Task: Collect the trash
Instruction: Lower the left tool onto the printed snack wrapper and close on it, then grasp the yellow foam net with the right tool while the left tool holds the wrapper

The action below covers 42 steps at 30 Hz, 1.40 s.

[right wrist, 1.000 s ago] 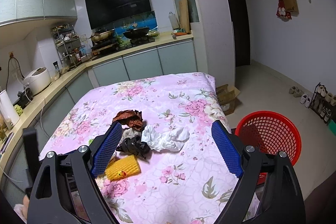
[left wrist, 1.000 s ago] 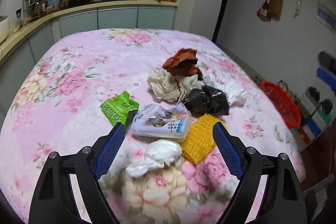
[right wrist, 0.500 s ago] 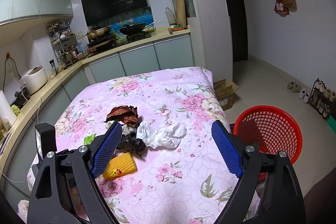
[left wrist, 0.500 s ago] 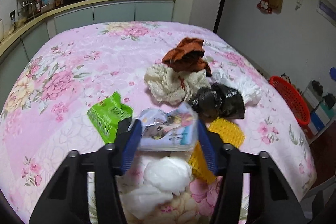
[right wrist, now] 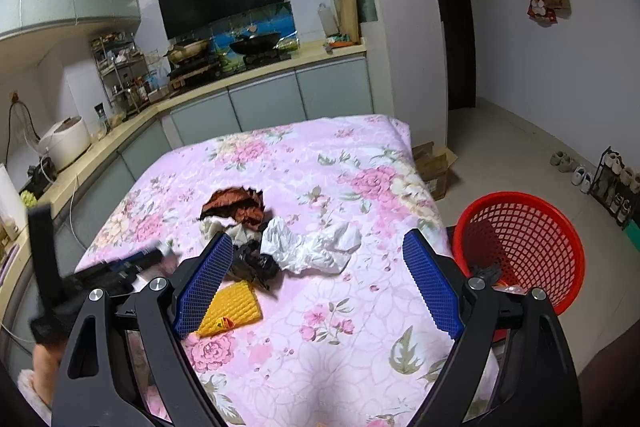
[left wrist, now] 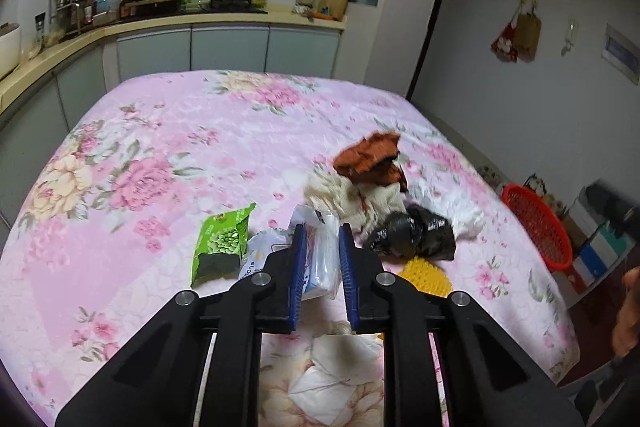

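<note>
**Left tongs clamp a tissue pack; right tongs gape over the bed**

Left wrist view: at lower centre, the left tongs (left wrist: 322, 263) are closed on a white tissue pack (left wrist: 321, 259), squeezed between the blue pads. A green wrapper (left wrist: 222, 242) lies just left on the flowered bed (left wrist: 160, 155); a black bag (left wrist: 412, 237) and brown rag (left wrist: 370, 159) sit upper right.

Right wrist view: the right tongs (right wrist: 318, 283) stand wide open, holding nothing. A yellow wrapper (right wrist: 234, 307) lies at lower left, crumpled white paper (right wrist: 316, 247) at centre. The red basket (right wrist: 520, 243) stands at the right, beside the bed.
</note>
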{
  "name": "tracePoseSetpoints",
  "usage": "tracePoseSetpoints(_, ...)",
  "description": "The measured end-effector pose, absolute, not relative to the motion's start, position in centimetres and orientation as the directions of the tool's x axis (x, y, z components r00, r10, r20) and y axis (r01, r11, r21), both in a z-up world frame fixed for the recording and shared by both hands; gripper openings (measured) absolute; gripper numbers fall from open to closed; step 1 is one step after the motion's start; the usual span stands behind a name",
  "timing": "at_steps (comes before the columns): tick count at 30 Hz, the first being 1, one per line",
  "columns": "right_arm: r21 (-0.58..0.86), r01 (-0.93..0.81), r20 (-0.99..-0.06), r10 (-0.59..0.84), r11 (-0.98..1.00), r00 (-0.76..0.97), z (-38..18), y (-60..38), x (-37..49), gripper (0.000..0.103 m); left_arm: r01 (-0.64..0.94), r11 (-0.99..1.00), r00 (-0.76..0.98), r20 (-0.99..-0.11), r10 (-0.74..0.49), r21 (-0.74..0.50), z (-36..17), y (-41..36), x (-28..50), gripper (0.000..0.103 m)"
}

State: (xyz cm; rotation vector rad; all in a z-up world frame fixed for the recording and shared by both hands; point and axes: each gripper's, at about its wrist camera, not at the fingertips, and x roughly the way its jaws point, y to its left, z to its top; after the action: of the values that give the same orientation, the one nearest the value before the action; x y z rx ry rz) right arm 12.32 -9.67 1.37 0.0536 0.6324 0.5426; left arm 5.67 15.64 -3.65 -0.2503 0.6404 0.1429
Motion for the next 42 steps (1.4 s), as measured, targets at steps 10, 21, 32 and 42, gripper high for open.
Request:
tracePoseSetpoints(10,0.143,-0.575,-0.641,0.518,0.805,0.566,-3.8,-3.5,11.2,0.084,-0.246,0.947,0.833,-0.544,0.097,-0.208,-1.2,17.4,3.2,0.016)
tracePoseSetpoints(21,0.082,-0.636,-0.711,0.492,0.768,0.503,-7.7,1.4,11.0,0.084,-0.27,0.936,0.848,-0.517,0.119,-0.228,-0.6,18.6,1.9,0.016)
tracePoseSetpoints(32,0.099,-0.675,-0.728,0.515,0.732,0.452,-8.3,3.1,10.9,0.06,-0.256,0.933,0.85,-0.518,0.093,-0.253,-0.7,19.0,1.6,0.016)
tracePoseSetpoints(42,0.076,-0.679,-0.711,0.517,0.73,0.476,-7.9,2.1,10.6,0.028,-0.245,0.938,0.849,-0.521,0.084,-0.247,-0.7,18.5,1.8,0.016)
